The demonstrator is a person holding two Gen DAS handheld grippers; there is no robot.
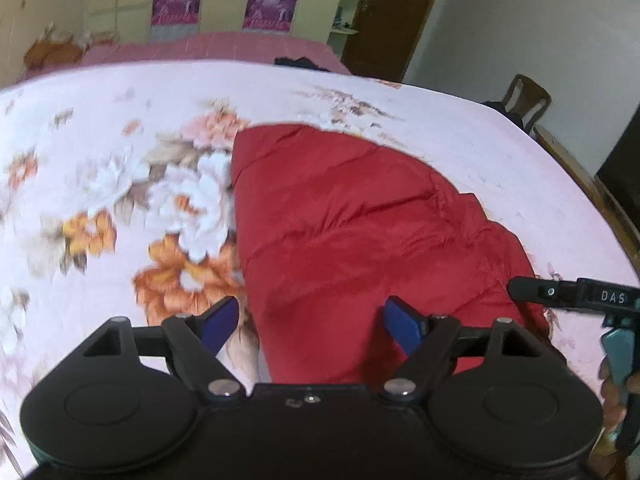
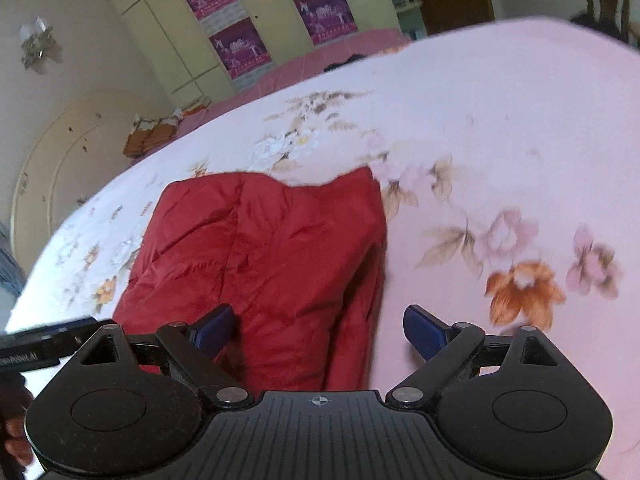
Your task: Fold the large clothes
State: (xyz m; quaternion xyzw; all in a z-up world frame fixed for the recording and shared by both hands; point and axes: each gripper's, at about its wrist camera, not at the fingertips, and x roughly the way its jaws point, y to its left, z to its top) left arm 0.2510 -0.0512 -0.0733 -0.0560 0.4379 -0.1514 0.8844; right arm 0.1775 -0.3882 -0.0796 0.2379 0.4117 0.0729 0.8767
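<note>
We see the red padded garment [image 1: 360, 216] folded on the floral bedsheet [image 1: 120, 160], long axis toward 11 o'clock, open sheet at 9 and 3 o'clock, our left gripper [image 1: 312, 326] and right gripper [image 2: 320, 330] spread, gripping nothing

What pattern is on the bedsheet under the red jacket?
Pale pink bedsheet printed with orange, white and pink flowers; clearest in the right wrist view.
</note>
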